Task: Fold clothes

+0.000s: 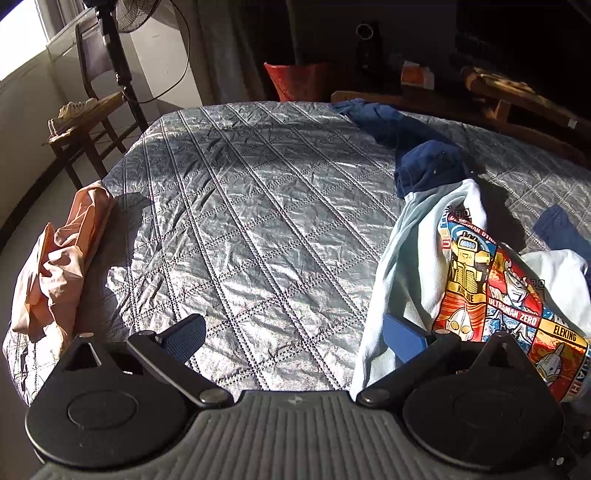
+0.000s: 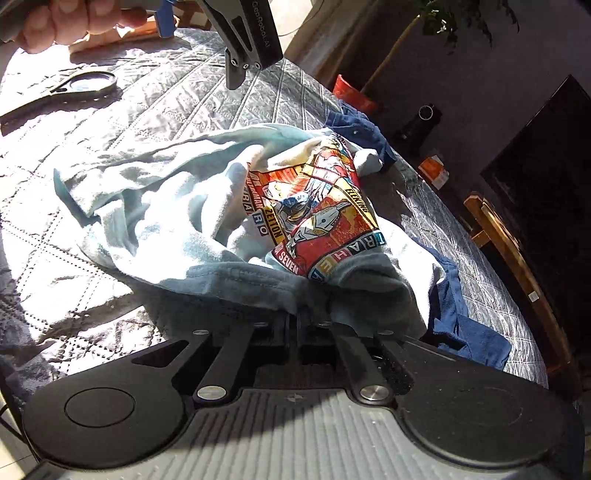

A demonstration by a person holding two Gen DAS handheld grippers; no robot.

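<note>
A crumpled pale blue T-shirt with a bright cartoon print lies on the right of the quilted bed. My left gripper is open just above the quilt; its right blue pad sits over the shirt's near edge and grips nothing. In the right wrist view my right gripper is shut on the near hem of the T-shirt, and the cloth bunches up at the fingertips. A dark blue garment lies beyond and beneath the shirt, with a part of this blue garment showing by the right gripper.
A peach garment is heaped at the left edge of the silver-grey quilt. Past the bed stand a wooden chair, a fan stand, a red bag and a wooden bench. A hand shows at top left.
</note>
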